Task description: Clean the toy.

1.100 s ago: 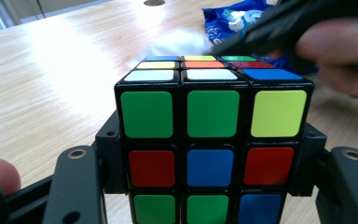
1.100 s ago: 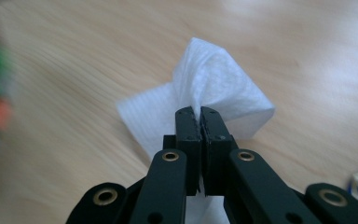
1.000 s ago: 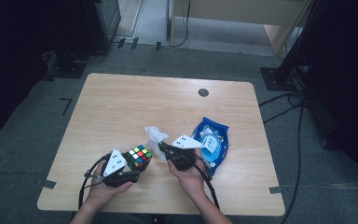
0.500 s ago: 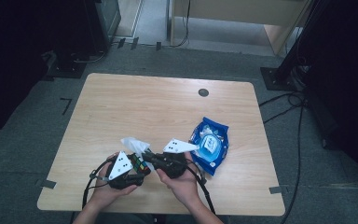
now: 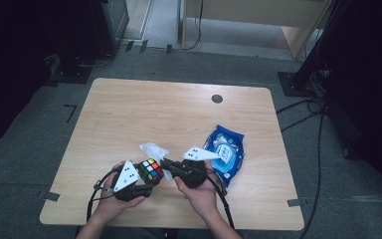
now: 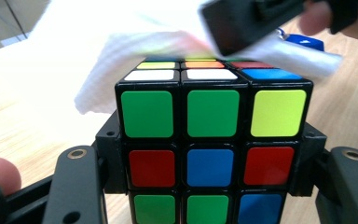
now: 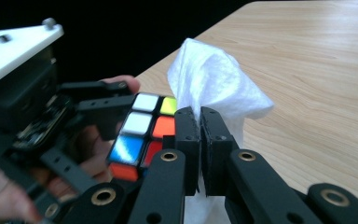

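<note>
Two bare forearms come in from the bottom edge of the high view, with no sleeves in sight. Each hand carries a black gripper. The left gripper and the right gripper each wear a flat, pale grey three-cornered plate on top, marked with small dark dots. A thin black cable loops away from each one toward the person. Up close, in the right gripper view, the jaws are matte black bars with flat rectangular pads, joined by linkage arms. Round brass-coloured rivets sit at the pivots, with small dark screw holes beside them.
</note>
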Demonstrator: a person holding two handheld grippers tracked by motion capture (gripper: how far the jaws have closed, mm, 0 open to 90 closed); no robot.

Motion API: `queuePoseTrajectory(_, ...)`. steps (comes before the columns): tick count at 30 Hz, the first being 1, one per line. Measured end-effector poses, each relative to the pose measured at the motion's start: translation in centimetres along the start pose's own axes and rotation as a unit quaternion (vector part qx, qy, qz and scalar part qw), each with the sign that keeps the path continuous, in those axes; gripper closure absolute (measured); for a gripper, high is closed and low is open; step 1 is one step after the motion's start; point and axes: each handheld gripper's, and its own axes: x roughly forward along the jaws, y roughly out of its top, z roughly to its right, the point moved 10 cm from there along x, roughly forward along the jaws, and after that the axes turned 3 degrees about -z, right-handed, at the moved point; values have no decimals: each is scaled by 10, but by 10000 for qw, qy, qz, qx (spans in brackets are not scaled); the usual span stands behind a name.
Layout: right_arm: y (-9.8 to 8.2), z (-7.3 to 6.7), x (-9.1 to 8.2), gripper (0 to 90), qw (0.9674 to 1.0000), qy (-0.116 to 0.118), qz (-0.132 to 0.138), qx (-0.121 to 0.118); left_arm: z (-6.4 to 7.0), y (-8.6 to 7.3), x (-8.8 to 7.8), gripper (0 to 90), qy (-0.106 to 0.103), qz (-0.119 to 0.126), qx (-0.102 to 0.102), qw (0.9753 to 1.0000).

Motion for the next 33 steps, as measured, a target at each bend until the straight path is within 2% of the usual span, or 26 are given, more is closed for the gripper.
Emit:
queuePoseTrajectory(2,0,-4,1,880,10000,47,8,-11,4,0,3,340,-23,-34,36,10000)
queuePoseTrajectory(4,0,-14,3,879,9998,163,17,-59,6,-1,5,340,-24,-78,22,10000)
queuePoseTrajectory(6,-1,-32,5,878,9991,373,-44,-207,7,-3,7,340,4,-137,53,9999)
queuePoseTrajectory(9,-1,-36,5,878,9988,408,-40,-269,5,-1,5,340,22,-91,18,10000)
queuePoseTrajectory(10,-1,-36,4,878,9988,437,-37,-209,4,-1,4,340,27,-71,-12,10000)
queuePoseTrajectory(15,-1,-17,-2,878,9997,216,8,-61,-5,1,-3,340,73,22,-144,9999)
queuePoseTrajectory(16,-2,-4,-5,878,10000,43,15,64,-6,1,-4,340,86,33,-135,9999)
queuePoseTrajectory(17,-2,3,-6,878,9999,-38,26,118,-5,2,-4,340,87,43,-125,9999)
queuePoseTrajectory(18,-2,3,-6,878,9999,-38,26,118,-5,2,-4,341,87,43,-125,9999)
queuePoseTrajectory(19,-4,10,-7,879,9998,-138,15,174,-5,3,-4,341,66,77,-133,9999)
queuePoseTrajectory(20,-5,21,-7,879,9993,-330,-18,190,-5,5,-5,341,60,127,-156,9998)
queuePoseTrajectory(25,-15,56,-7,860,9954,-867,-87,400,-8,5,-6,340,95,131,-176,9997)
queuePoseTrajectory(26,-17,62,-7,820,9942,-999,-111,387,-8,4,-6,340,101,131,-173,9997)
queuePoseTrajectory(27,-19,71,-8,741,9919,-1166,-107,482,-10,4,-6,340,131,136,-198,9996)
queuePoseTrajectory(28,-19,71,-8,741,9919,-1166,-107,482,-10,4,-6,340,131,136,-198,9996)
queuePoseTrajectory(29,-16,69,-11,653,9923,-1065,14,632,-12,5,-7,340,146,155,-223,9995)
queuePoseTrajectory(31,-13,66,-13,623,9929,-1011,80,619,-13,4,-7,340,167,152,-236,9995)
queuePoseTrajectory(33,-5,49,-15,544,9957,-667,245,598,-14,4,-7,341,185,144,-252,9994)
